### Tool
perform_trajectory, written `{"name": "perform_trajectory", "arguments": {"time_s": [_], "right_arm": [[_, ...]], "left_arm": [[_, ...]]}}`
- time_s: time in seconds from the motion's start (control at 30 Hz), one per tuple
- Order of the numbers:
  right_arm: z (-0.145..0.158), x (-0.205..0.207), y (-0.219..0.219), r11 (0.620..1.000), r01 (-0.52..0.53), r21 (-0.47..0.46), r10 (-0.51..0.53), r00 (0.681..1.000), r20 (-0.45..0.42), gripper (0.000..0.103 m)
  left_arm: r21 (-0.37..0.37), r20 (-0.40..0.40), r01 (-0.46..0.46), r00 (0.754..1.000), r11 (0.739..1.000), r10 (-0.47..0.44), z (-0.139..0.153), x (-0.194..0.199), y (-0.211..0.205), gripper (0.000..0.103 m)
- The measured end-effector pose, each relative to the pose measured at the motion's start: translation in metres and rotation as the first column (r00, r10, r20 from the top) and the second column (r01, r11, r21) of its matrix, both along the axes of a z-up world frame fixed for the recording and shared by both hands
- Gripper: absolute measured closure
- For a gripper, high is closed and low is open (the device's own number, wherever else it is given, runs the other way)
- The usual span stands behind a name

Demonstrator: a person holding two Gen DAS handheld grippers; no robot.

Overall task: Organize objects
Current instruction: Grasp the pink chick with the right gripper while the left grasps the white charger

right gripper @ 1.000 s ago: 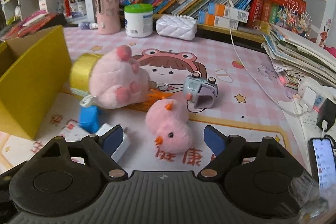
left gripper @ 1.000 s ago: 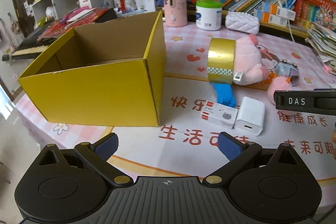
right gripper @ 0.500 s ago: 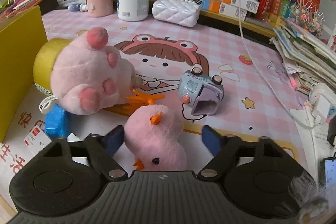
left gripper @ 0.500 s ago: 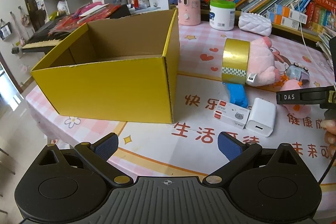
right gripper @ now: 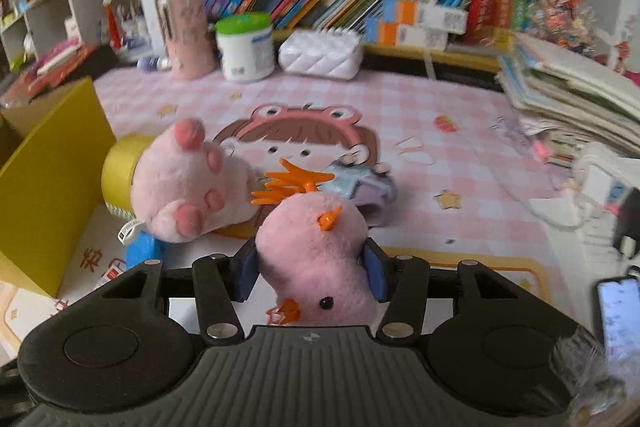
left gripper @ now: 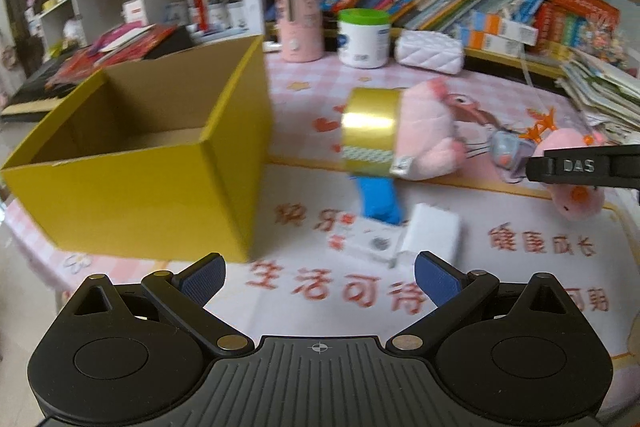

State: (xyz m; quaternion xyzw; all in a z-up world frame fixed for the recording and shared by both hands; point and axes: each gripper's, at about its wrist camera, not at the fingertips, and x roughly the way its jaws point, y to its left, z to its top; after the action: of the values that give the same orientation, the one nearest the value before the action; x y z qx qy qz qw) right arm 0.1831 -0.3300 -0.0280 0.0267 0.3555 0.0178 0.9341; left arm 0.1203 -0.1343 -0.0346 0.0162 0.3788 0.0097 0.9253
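My right gripper (right gripper: 312, 273) is shut on a small pink plush chick (right gripper: 316, 263) with orange feet, held just above the table; the chick also shows in the left wrist view (left gripper: 576, 199) under the right gripper's black finger. My left gripper (left gripper: 320, 277) is open and empty near the table's front edge. An open yellow cardboard box (left gripper: 152, 163) stands at the left, seen also in the right wrist view (right gripper: 48, 179). A pink plush paw (right gripper: 188, 183), gold tape roll (left gripper: 370, 131), blue object (left gripper: 380, 201), small white box (left gripper: 370, 243) and white charger (left gripper: 434, 235) lie on the mat.
A small grey-purple toy camera (right gripper: 368, 187) lies behind the chick. A pink cylinder (left gripper: 300, 21), white jar with green lid (left gripper: 364, 37) and white quilted pouch (left gripper: 430, 51) stand at the back by bookshelves. Stacked papers (right gripper: 580, 95) and a phone (right gripper: 620, 311) are at the right.
My right gripper moved forward over the pink chick, closed on it and lifted it a little. My left gripper drifted slightly and stayed open.
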Motion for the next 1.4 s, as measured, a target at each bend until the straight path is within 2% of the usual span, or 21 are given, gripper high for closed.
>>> {"name": "perform_trajectory", "arguments": {"time_s": [0.1, 0.3, 0.4, 0.5, 0.67, 0.77, 0.97, 1.07, 1.13, 1.4], "right_arm": [[0.008, -0.015, -0.010, 1.000, 0.027, -0.003, -0.027, 0.999, 0.025, 0.053], [0.015, -0.030, -0.018, 0.999, 0.004, -0.037, -0.001, 0.997, 0.076, 0.053], [0.015, -0.030, -0.020, 0.999, -0.013, -0.050, 0.017, 0.997, 0.080, 0.053], [0.012, -0.029, -0.020, 0.998, -0.023, -0.056, 0.027, 0.997, 0.073, 0.053], [0.009, -0.023, -0.023, 0.998, -0.025, -0.061, 0.029, 0.998, 0.064, 0.053], [0.006, -0.019, -0.024, 0.998, -0.028, -0.061, 0.032, 0.998, 0.057, 0.053], [0.003, -0.016, -0.029, 0.998, -0.015, -0.067, 0.018, 0.999, 0.049, 0.053], [0.001, -0.013, -0.032, 0.998, -0.003, -0.061, 0.005, 0.999, 0.041, 0.053], [0.001, -0.012, -0.033, 0.998, 0.001, -0.058, 0.002, 0.999, 0.040, 0.053], [-0.001, -0.009, -0.031, 0.998, -0.007, -0.065, 0.009, 0.999, 0.033, 0.053]], "left_arm": [[0.005, 0.005, 0.023, 1.000, 1.000, -0.023, -0.001, 0.007, -0.012, 0.002], [0.006, -0.005, 0.064, 0.998, 0.998, -0.064, -0.008, 0.021, -0.030, 0.004], [0.014, -0.018, 0.090, 0.996, 0.996, -0.090, -0.014, 0.028, -0.039, 0.010], [0.025, -0.027, 0.105, 0.994, 0.994, -0.104, -0.018, 0.035, -0.045, 0.020], [0.008, -0.063, 0.151, 0.987, 0.989, -0.150, -0.025, 0.046, -0.055, 0.048], [0.013, -0.072, 0.188, 0.980, 0.982, -0.187, -0.028, 0.051, -0.063, 0.054], [-0.001, -0.097, 0.191, 0.977, 0.982, -0.191, -0.033, 0.059, -0.070, 0.056], [-0.028, -0.112, 0.250, 0.961, 0.968, -0.251, -0.034, 0.058, -0.077, 0.057], [-0.015, -0.121, 0.274, 0.954, 0.962, -0.273, -0.036, 0.058, -0.082, 0.057], [-0.017, -0.142, 0.231, 0.963, 0.973, -0.231, -0.044, 0.069, -0.079, 0.055]]}}
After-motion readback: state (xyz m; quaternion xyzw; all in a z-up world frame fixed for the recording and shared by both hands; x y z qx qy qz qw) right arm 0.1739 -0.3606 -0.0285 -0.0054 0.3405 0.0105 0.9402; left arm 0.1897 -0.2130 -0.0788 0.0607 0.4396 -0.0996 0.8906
